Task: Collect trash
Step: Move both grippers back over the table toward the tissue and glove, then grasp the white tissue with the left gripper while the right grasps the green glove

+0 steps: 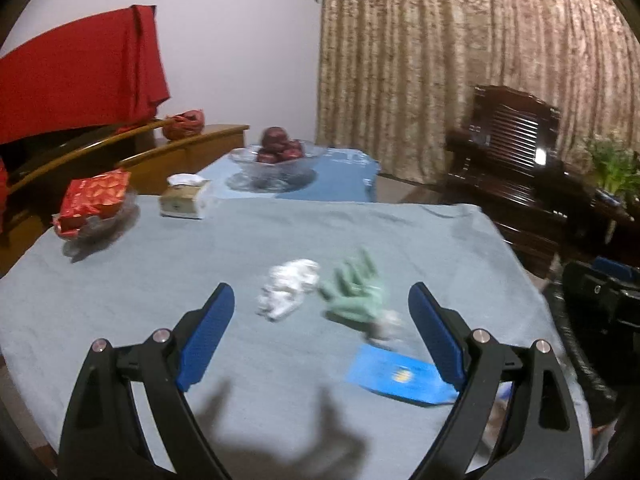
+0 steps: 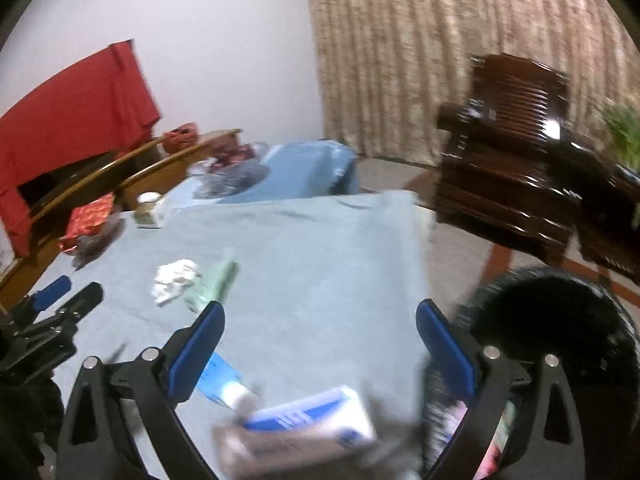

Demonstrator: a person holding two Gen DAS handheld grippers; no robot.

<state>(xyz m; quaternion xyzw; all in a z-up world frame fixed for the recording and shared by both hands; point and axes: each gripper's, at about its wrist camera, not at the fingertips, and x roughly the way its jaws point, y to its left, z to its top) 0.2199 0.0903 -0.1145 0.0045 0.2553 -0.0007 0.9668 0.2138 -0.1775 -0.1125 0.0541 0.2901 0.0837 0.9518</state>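
On the table's pale blue cloth (image 1: 140,280) lie a crumpled white paper (image 1: 288,294), a green glove-like piece (image 1: 354,294) and a flat blue packet (image 1: 396,376). My left gripper (image 1: 321,288) hangs open above them, nothing between its blue pads. The right wrist view is blurred. My right gripper (image 2: 320,307) is open too, over the table's near right part. A white and blue box (image 2: 316,420) lies low between its arms, clear of the pads. The white paper (image 2: 174,280) and the green piece (image 2: 214,284) sit to its left, with the left gripper (image 2: 52,304) beyond them.
A black round bin (image 2: 560,328) stands off the table's right edge. At the back are a glass bowl of dark red fruit (image 1: 276,156), a tissue box (image 1: 184,200) and a red packet on a glass dish (image 1: 94,204). A dark wooden chair (image 1: 516,160) stands right.
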